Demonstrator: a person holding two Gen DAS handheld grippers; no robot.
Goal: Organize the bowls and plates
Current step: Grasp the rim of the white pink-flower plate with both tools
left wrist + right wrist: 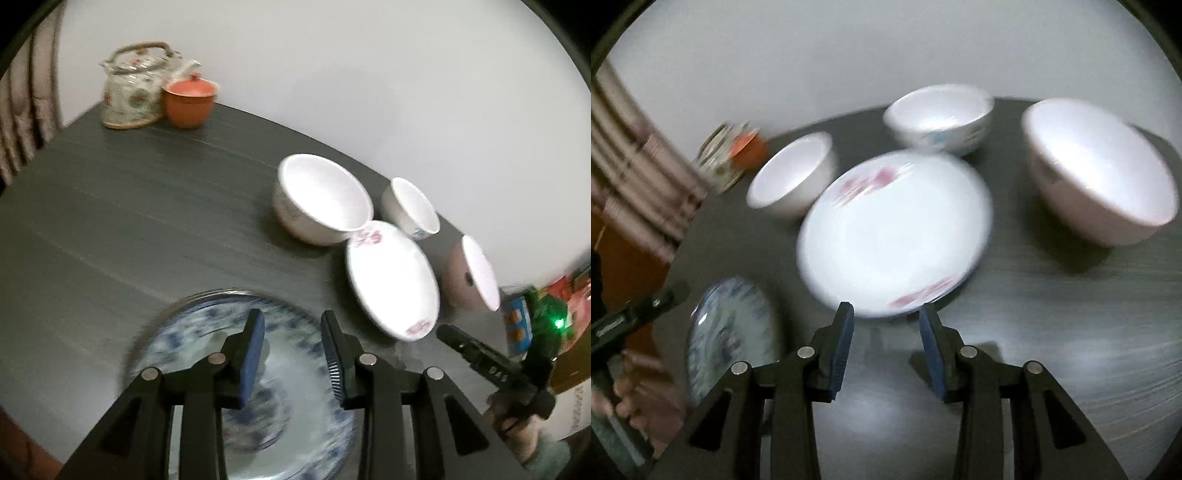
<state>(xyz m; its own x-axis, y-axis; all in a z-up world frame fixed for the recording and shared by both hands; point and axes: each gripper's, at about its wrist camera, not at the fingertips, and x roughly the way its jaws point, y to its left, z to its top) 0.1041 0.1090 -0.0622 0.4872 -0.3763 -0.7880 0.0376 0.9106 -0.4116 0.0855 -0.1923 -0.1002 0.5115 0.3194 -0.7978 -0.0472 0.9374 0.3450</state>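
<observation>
My left gripper [291, 325] is open and empty, hovering over a blue-patterned plate [295, 435] on the dark table; that plate also shows in the right wrist view [731, 332]. My right gripper [886, 317] is open and empty, just short of the near rim of a white plate with pink flowers [894, 232], also seen in the left wrist view [391, 280]. Three white bowls stand behind it: a left one [790, 177] [321, 199], a small far one [938, 118] [410, 206] and a large right one [1097, 173] [469, 277].
A floral teapot [129, 96] and an orange lidded cup [188, 99] stand at the far left corner of the dark table [129, 240]. A white wall runs behind. A chair back [22, 103] is at the left edge. Colourful packaging [517, 325] lies at the right.
</observation>
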